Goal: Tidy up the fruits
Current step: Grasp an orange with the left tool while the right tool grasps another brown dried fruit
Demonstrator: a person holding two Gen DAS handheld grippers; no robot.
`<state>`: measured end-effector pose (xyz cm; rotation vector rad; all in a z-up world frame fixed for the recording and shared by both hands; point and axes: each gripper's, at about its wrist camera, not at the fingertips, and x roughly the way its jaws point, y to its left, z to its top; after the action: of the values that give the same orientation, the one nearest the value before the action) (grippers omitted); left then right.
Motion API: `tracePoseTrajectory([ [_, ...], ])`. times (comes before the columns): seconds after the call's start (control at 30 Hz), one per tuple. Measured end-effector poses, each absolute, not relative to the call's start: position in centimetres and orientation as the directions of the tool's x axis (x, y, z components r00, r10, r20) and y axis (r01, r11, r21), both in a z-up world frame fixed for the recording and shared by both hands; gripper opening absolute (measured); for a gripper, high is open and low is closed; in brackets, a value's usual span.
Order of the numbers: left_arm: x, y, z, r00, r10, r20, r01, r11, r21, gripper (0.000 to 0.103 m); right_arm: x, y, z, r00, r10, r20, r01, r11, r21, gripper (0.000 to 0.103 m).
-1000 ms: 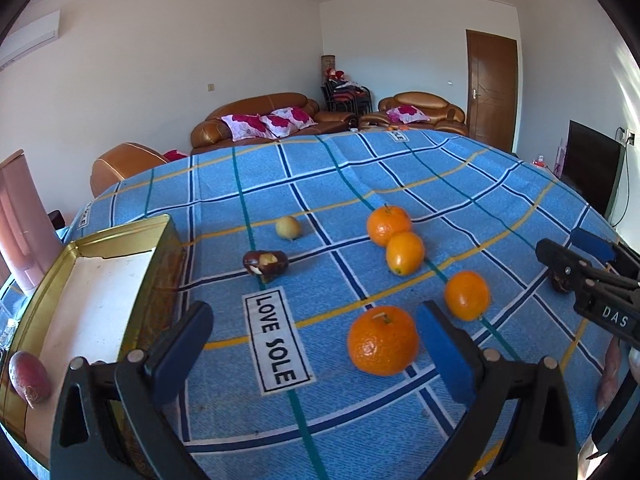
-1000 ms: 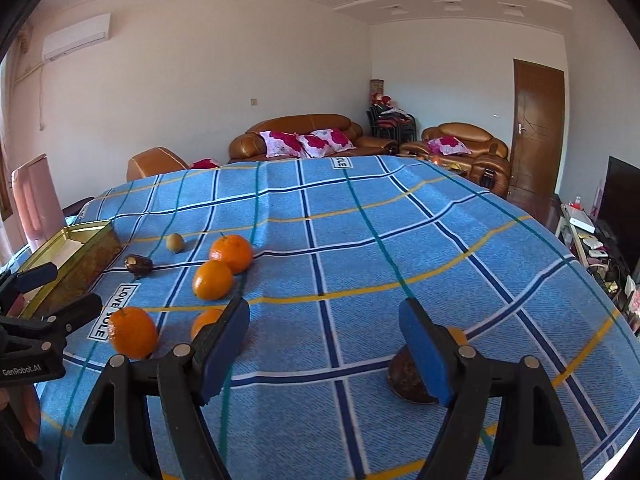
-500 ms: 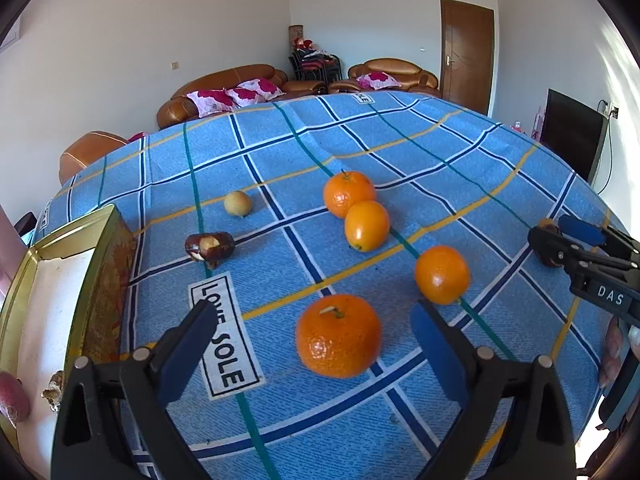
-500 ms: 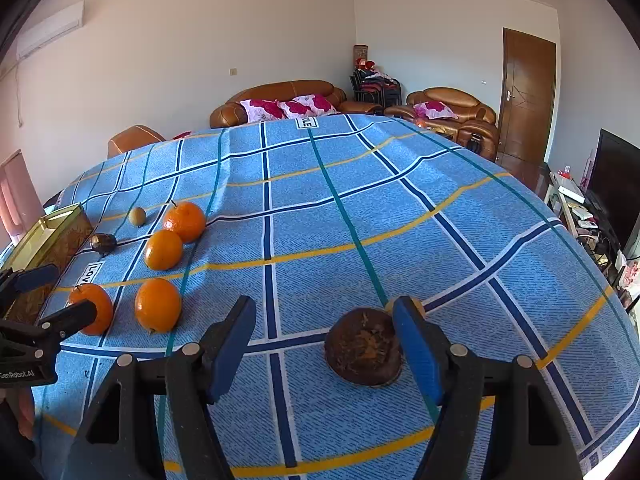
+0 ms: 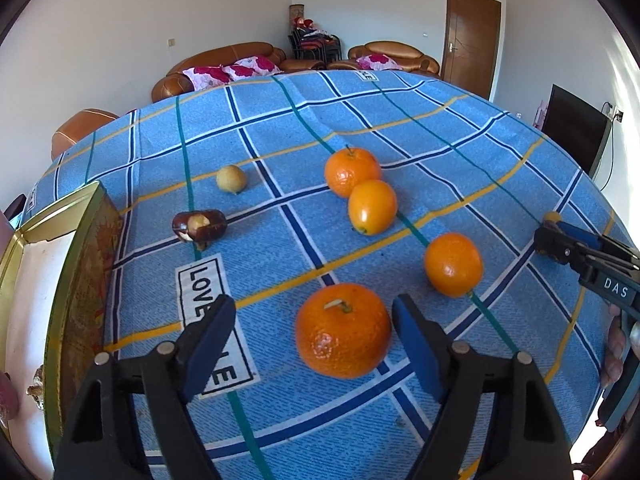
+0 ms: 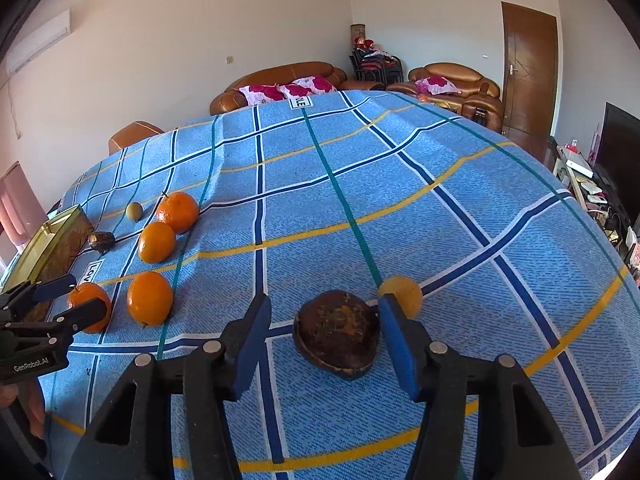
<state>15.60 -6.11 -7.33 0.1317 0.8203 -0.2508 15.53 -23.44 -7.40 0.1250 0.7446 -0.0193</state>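
The left gripper is spread wide, a big orange between its fingers, not pinched. The right gripper is also apart around a brown fruit. Beyond lie 3 oranges on the blue cloth.

"LOVE" on tablecloth label; "DAS" on right claw; "GenRobot.AI" on left claw.

Both low views share tablecloth.
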Motion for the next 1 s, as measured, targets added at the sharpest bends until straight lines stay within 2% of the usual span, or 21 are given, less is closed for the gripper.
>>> tracePoseTrajectory([
  [0.1, 15.8, -5.9, -7.5, 0.645, -0.174, -0.744, 0.268, 0.964, 0.007, 0.081, 16.0, -23.8, -7.9, 0.707, 0.072, -0.703, 0.046, 0.988, 0.147, 0.048],
  [0.17, 15.9, -5.8, -7.6, 0.637, -0.181, -0.749, 0.271, 0.963, -0.002, 0.076, 16.2, -23.5, -8.0, 0.701, 0.078, -0.709, 0.035, 0.989, 0.143, 0.047],
  [0.23, 16.0, -5.9, -7.8, 0.626, -0.191, -0.756, 0.279, 0.960, -0.012, 0.060, 16.3, -23.2, -8.1, 0.698, 0.067, -0.713, 0.030, 0.992, 0.124, 0.047],
  [0.33, 16.3, -5.8, -8.1, 0.599, -0.215, -0.771, 0.291, 0.956, -0.040, 0.049, 16.4, -22.6, -8.1, 0.691, 0.061, -0.720, 0.015, 0.995, 0.098, 0.047],
  [0.67, 16.2, -5.5, -8.0, 0.593, -0.261, -0.762, 0.312, 0.946, -0.082, 0.048, 16.1, -21.1, -8.0, 0.695, 0.037, -0.718, -0.040, 0.999, 0.012, 0.047],
  [1.0, 15.5, -5.2, -7.2, 0.638, -0.260, -0.725, 0.302, 0.950, -0.076, 0.048, 14.7, -20.4, -7.1, 0.756, 0.049, -0.653, -0.083, 0.996, -0.022, 0.047],
])
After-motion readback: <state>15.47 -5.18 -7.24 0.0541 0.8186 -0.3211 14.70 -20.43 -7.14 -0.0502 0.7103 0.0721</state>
